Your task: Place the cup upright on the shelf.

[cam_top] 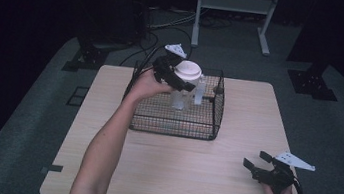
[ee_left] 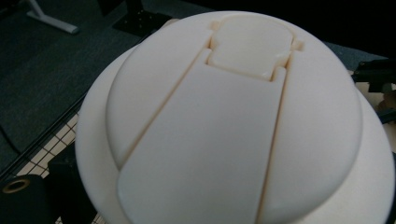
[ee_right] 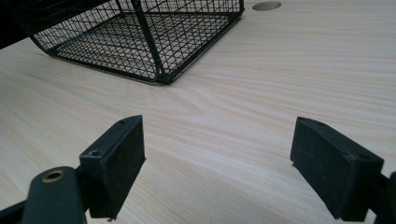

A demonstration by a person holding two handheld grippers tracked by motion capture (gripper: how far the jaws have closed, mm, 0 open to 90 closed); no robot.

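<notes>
Both tongs are in the high view, one in each hand of the person. Nearest to the person is the right gripper (cam_top: 256, 164), low over the near right part of the wooden table (cam_top: 229, 185). Its jaws stand wide apart and hold nothing. In the right gripper view, bare light wood lies between the two black pads (ee_right: 119, 163), and further ahead of them, to the left, is a corner of the black wire basket (ee_right: 154, 42), well apart from this gripper. Beyond the basket corner a small round hole (ee_right: 266, 5) is in the table top.

Further away, the left gripper (cam_top: 178, 79) is raised over the wire basket, at its far left part. It grips a clear plastic cup (cam_top: 180, 98) with a white domed lid (cam_top: 187, 70); the jaws close on the cup just under the lid, so this gripper is narrow around the cup. The cup hangs upright over the inside of the basket; I cannot tell if its bottom touches the mesh floor. In the left gripper view the lid is very near to the camera, with its flat centre strip and the small raised drinking tab (ee_left: 252, 46) at the far end.

Just beside the cup, on the side away from the left gripper, a small clear bottle (cam_top: 200, 91) stands upright inside the basket.
</notes>
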